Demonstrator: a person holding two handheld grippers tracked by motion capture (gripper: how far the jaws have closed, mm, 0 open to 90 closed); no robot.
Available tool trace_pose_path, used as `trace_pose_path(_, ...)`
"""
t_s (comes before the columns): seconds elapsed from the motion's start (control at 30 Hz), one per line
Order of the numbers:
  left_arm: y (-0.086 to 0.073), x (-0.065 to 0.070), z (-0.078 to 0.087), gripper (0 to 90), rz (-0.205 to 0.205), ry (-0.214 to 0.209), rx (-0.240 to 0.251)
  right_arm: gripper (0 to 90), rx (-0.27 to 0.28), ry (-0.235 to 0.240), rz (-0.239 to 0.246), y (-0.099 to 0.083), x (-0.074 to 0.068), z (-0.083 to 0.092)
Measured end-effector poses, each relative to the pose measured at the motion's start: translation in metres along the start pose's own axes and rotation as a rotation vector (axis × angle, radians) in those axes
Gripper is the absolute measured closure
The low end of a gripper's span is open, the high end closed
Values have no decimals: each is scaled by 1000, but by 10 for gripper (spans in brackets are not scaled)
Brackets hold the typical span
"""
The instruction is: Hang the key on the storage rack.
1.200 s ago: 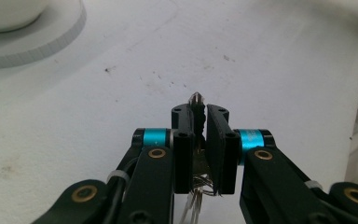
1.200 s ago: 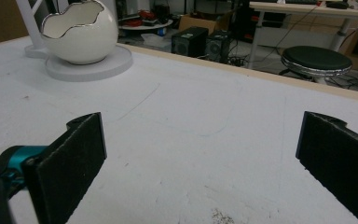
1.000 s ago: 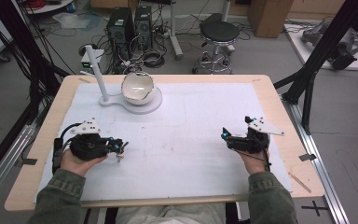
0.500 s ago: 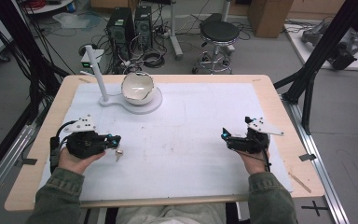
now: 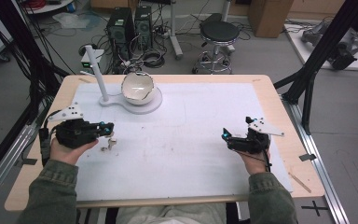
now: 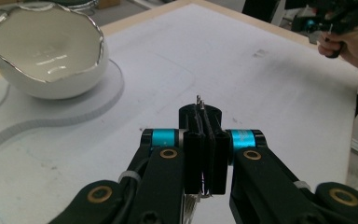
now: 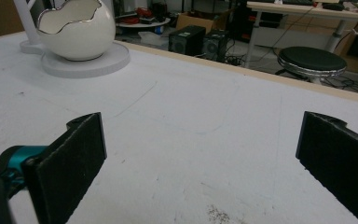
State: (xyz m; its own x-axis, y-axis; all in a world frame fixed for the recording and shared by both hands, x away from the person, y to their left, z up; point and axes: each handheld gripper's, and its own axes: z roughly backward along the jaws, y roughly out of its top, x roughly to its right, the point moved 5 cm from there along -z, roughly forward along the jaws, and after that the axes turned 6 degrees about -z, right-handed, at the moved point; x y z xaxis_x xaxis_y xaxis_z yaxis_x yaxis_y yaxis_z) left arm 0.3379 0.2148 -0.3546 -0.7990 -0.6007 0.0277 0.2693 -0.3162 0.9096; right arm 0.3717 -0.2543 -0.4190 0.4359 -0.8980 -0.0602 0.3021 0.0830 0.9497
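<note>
Left gripper (image 6: 205, 154) clamped on a thin silvery metal piece (image 6: 199, 100), dangling loops, right gripper (image 7: 200, 168) jaws spread wide, empty

A thin metal piece (image 6: 200, 103), silvery and wire-like, stands pinched upright between closed black jaws above the white mat. Its two tips poke out just past the pads; its lower end hangs below them.

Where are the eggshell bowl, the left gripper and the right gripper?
eggshell bowl (image 5: 137, 87), high view, inner wall.
left gripper (image 6: 205, 140), left gripper view, between its shut fingertips.
right gripper (image 7: 200, 154), right gripper view, mid-gap.
</note>
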Motion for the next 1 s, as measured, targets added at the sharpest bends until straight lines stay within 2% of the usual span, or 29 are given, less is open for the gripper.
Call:
trace_pose_path(0.17, 19, -14, 10, 876, -2, 23, 11, 5, 0, -4, 3, 0, 1, 1)
trace_pose_path(0.33, 33, -22, 17, 876, -6, 39, 26, 5, 0, -9, 4, -1, 1, 2)
trace_pose_path(0.5, 53, -36, 27, 877, -18, 77, 37, 5, -2, -10, -4, -1, 1, 2)
trace_pose_path(0.77, 68, -52, 30, 876, -23, 115, 25, 5, -2, -16, -1, -2, 2, 4)
trace_pose_path(1.0, 80, -64, 28, 876, -21, 124, 30, 5, -1, -20, 0, -2, 3, 5)
